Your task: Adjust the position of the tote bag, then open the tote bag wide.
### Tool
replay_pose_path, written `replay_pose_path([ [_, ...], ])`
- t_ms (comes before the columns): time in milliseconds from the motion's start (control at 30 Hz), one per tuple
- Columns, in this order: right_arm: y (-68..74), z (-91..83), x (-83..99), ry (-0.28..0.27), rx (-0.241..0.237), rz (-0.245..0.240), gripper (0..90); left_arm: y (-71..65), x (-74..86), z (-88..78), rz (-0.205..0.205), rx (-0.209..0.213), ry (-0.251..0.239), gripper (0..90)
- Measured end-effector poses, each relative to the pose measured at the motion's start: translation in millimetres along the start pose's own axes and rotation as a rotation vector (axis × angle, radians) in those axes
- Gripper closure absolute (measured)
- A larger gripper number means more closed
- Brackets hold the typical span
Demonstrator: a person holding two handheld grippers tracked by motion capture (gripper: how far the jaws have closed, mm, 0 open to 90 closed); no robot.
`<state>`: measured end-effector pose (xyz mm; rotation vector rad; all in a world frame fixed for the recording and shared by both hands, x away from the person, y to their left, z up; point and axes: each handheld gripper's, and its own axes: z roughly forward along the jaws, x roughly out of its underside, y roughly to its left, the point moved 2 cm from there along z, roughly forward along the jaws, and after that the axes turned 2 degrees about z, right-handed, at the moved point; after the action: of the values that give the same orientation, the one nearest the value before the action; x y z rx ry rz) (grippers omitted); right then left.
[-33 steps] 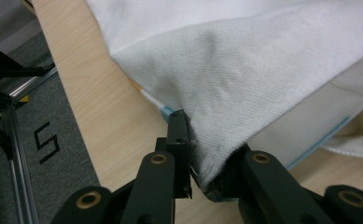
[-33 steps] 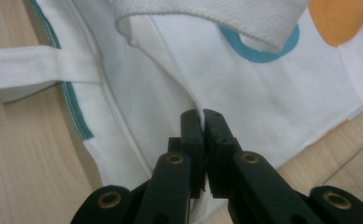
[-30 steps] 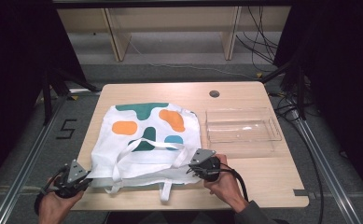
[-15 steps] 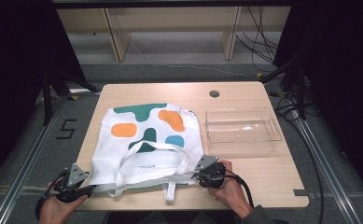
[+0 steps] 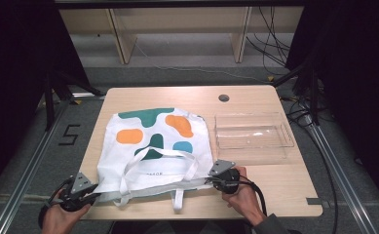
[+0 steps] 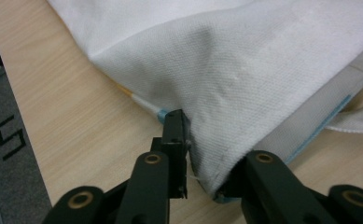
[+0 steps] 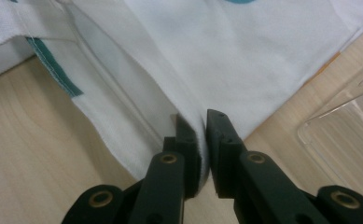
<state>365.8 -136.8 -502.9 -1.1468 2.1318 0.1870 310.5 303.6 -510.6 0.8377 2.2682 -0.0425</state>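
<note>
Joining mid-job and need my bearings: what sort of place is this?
Probably a lab recording station, not a home: a small wooden table boxed in by metal rails, loose cables on the floor, and dark curtains either side.

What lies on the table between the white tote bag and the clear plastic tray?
Only bare wood: the high view shows a narrow strip between white tote bag and clear plastic tray.

Between the jaws of the left claw sits the tote bag, a white woven cloth with a coarse, matt weave and stitched hems. The right claw is matt black plastic with brass-coloured pins. Under both claws lies the desk, pale wood grain, smooth. Beside the right claw stands a clear, glossy plastic tray.
</note>
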Motion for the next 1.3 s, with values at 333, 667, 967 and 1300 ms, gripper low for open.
replay_pose_path([
  [333, -3.2, -20.6, -11.0, -0.071, -0.025, -0.012, 85.2, 2.2, -3.9, -16.4, 0.027, 0.015, -0.057, 81.8],
  [667, -11.8, -35.9, -22.5, -0.162, -0.015, 0.030, 86.1, 7.7, -15.2, -35.8, 0.016, 0.018, -0.148, 82.7],
  [967, -21.9, -60.5, -45.0, -0.248, 0.000, 0.032, 86.5, 11.9, -40.5, -62.2, -0.011, 0.008, -0.270, 83.1],
  [1300, -40.8, -111.8, -93.9, -0.396, 0.070, -0.014, 87.0, 34.8, -92.8, -115.3, 0.059, -0.155, -0.454, 83.5],
])
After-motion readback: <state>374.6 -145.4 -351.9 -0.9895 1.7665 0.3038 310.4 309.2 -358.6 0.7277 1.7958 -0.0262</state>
